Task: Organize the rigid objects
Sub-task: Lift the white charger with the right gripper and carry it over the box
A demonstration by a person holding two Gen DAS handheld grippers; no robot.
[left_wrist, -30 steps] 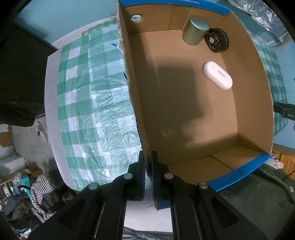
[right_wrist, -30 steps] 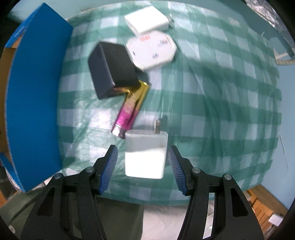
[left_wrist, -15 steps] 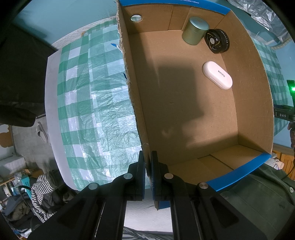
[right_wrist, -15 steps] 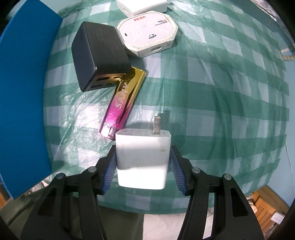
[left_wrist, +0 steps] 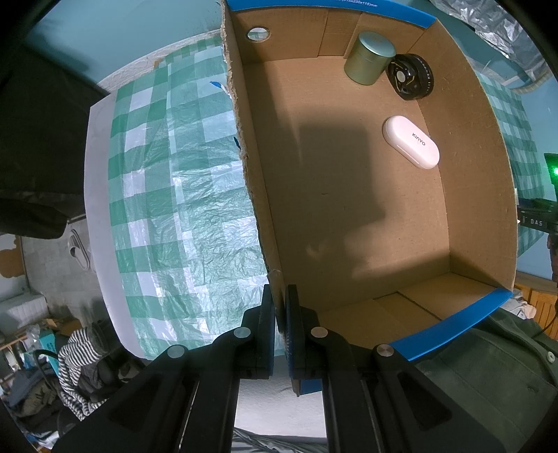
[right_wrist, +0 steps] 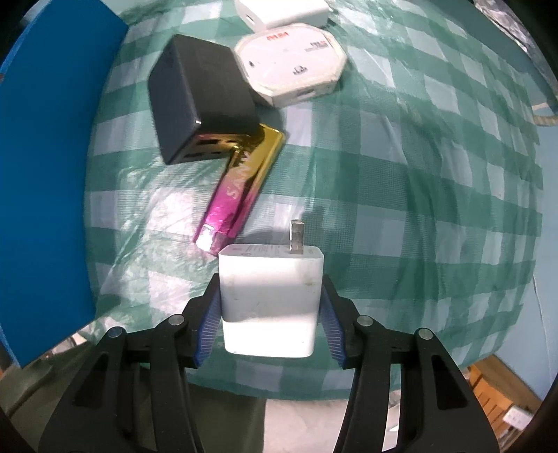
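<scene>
In the left wrist view my left gripper [left_wrist: 280,313] is shut on the near left wall of an open cardboard box [left_wrist: 348,209]. Inside the box lie a green tin [left_wrist: 368,57], a black round part [left_wrist: 411,76] and a white oval case [left_wrist: 409,141]. In the right wrist view my right gripper [right_wrist: 270,313] points down at the checked cloth. Its jaws are closing around a white plug charger [right_wrist: 270,292], and the blue pads meet its two sides. The charger's prong points away from me.
Beyond the charger lie a pink-and-gold bar [right_wrist: 244,181], a black charger block [right_wrist: 198,101], a white octagonal device [right_wrist: 291,61] and a white flat box [right_wrist: 282,10]. The box's blue outer wall [right_wrist: 45,174] stands at the left. A person's green clothing [left_wrist: 488,383] is by the box's near corner.
My right gripper came down over the white charger and its jaws narrowed from a clear gap to contact with its sides. The left gripper and the box kept still.
</scene>
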